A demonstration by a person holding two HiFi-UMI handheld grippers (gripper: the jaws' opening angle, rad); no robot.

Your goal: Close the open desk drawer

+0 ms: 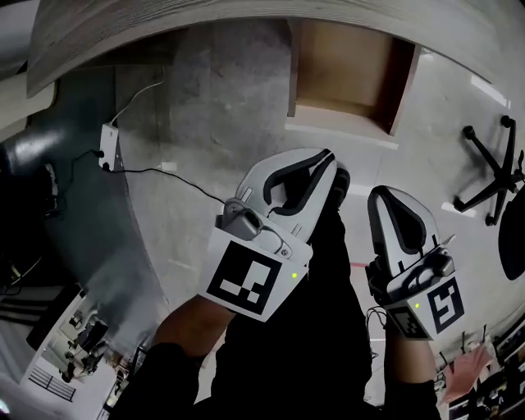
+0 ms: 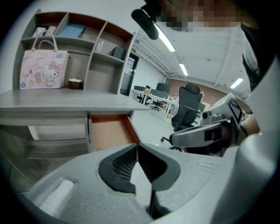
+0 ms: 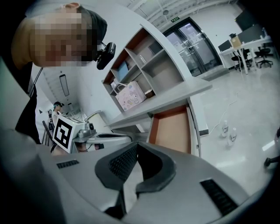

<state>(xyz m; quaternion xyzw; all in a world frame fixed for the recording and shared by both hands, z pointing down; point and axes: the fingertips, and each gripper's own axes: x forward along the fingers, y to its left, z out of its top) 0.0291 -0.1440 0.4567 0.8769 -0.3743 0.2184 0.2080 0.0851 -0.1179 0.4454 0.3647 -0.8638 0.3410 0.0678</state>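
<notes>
The open desk drawer (image 1: 343, 80) juts out from under the grey desktop (image 1: 205, 20), its brown inside empty. It also shows in the left gripper view as the drawer (image 2: 109, 132) and in the right gripper view as the drawer (image 3: 172, 129). My left gripper (image 1: 328, 160) is held in the air short of the drawer's front edge, jaws shut on nothing. My right gripper (image 1: 380, 198) hangs beside it on the right, a little farther back, also shut and empty. In each gripper view the pads meet at the tips: left gripper (image 2: 137, 147), right gripper (image 3: 136, 146).
A black office chair base (image 1: 492, 176) stands on the floor at the right. A white power strip (image 1: 109, 148) with cables lies on the floor at the left. A pink bag (image 2: 43, 68) sits on the desk under shelves. Two small bottles (image 3: 227, 131) stand on the floor.
</notes>
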